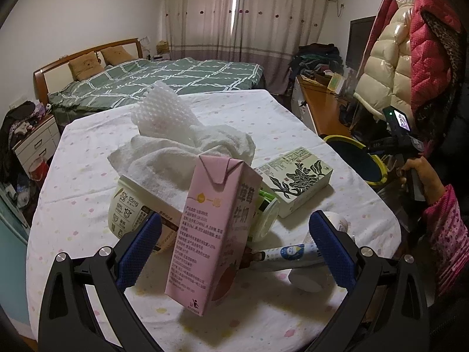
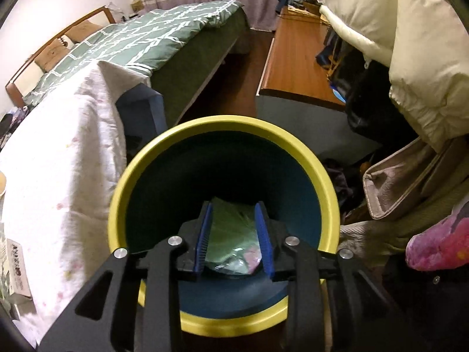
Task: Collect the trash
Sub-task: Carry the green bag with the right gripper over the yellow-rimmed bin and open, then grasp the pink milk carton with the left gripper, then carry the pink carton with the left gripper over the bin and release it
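My left gripper point(image 1: 231, 249) is open wide around an upright pink milk carton point(image 1: 214, 234) on the table, its blue pads apart from the carton's sides. Behind the carton lie a crumpled white towel point(image 1: 181, 152), white foam netting point(image 1: 161, 108), a yoghurt tub point(image 1: 132, 208), a tube point(image 1: 287, 252) and a printed box point(image 1: 296, 179). My right gripper point(image 2: 234, 234) hovers over the yellow-rimmed bin point(image 2: 222, 126). Its jaws stand partly open with a green wrapper point(image 2: 231, 234) between them; whether they grip it is unclear. The right gripper also shows in the left wrist view point(image 1: 401, 140).
The table wears a white dotted cloth point(image 1: 88, 182). The bin stands off the table's right edge point(image 1: 372, 161). A green bed point(image 1: 164, 79), a wooden bench point(image 2: 293, 58) and hanging coats point(image 1: 410, 58) surround the spot.
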`<state>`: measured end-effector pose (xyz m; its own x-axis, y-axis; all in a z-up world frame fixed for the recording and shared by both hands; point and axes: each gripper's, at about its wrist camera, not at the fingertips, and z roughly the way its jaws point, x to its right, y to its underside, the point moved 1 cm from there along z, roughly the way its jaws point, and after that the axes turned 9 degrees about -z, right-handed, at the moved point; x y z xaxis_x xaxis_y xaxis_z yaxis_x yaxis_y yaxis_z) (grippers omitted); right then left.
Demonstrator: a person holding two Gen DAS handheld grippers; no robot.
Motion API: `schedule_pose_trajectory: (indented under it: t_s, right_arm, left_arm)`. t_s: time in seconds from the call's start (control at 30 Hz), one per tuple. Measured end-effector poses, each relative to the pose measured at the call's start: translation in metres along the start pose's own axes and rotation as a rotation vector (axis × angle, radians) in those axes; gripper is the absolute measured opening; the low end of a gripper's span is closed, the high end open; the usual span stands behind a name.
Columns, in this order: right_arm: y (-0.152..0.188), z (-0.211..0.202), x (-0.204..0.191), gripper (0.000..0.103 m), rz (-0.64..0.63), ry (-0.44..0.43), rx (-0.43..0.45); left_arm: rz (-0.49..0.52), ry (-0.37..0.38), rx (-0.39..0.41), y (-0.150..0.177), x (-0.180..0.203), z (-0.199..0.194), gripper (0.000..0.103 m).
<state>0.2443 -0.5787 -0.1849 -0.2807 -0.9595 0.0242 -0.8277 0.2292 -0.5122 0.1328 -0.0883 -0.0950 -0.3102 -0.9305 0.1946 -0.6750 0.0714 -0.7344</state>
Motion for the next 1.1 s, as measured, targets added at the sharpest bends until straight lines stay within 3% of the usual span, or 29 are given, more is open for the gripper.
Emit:
schedule_pose_trajectory:
  t_s: [0.53, 0.63, 0.77, 0.9, 1.1]
  right_arm:
    - [0.001, 0.003, -0.022, 0.03, -0.045, -0.023, -0.015]
    - [0.001, 0.004, -0.025, 0.03, -0.05, -0.027, -0.018]
    - [0.001, 0.005, -0.03, 0.03, -0.061, -0.035, -0.022]
    - [0.001, 0.006, -0.035, 0.03, -0.068, -0.048, -0.021]
    - [0.004, -0.003, -0.039, 0.03, -0.076, -0.072, 0.002]
  left_arm:
    - [-0.008, 0.073, -0.072, 0.004, -0.025, 0.02, 0.082]
    - [-0.002, 0.092, -0.082, 0.005, -0.025, 0.024, 0.074]
    - [-0.001, 0.109, -0.096, 0.005, -0.025, 0.027, 0.052]
    - [-0.008, 0.116, -0.091, 0.004, -0.026, 0.024, 0.042]
    - [-0.001, 0.096, -0.052, -0.006, -0.02, 0.007, 0.04]
